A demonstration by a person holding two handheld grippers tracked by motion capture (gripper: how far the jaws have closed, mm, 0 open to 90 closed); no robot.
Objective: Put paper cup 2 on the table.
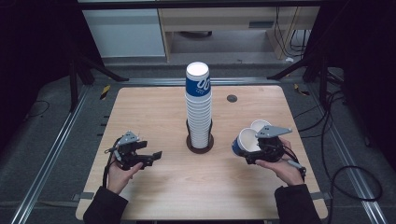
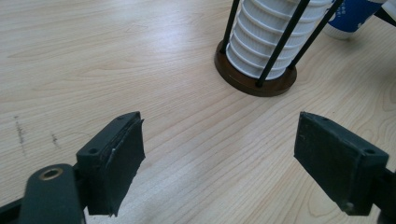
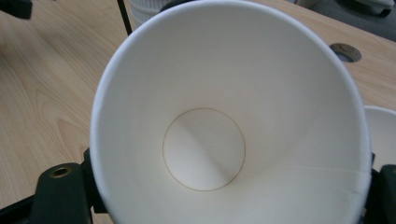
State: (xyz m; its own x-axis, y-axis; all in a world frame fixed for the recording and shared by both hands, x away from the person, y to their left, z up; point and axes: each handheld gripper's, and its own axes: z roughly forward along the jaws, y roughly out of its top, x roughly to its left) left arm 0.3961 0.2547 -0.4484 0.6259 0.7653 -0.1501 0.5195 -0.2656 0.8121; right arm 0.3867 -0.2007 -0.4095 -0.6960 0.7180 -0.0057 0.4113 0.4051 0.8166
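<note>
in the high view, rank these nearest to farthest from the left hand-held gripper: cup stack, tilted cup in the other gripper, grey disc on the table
From the left hand-held gripper:
1. cup stack, table centre, in its holder.
2. tilted cup, right side, clamped by the right hand-held gripper.
3. grey disc, far edge, right of the stack.

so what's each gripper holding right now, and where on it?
The right gripper holds a paper cup, tipped on its side, clamped across its lower body near the base. The left gripper is open and holds nothing.
</note>
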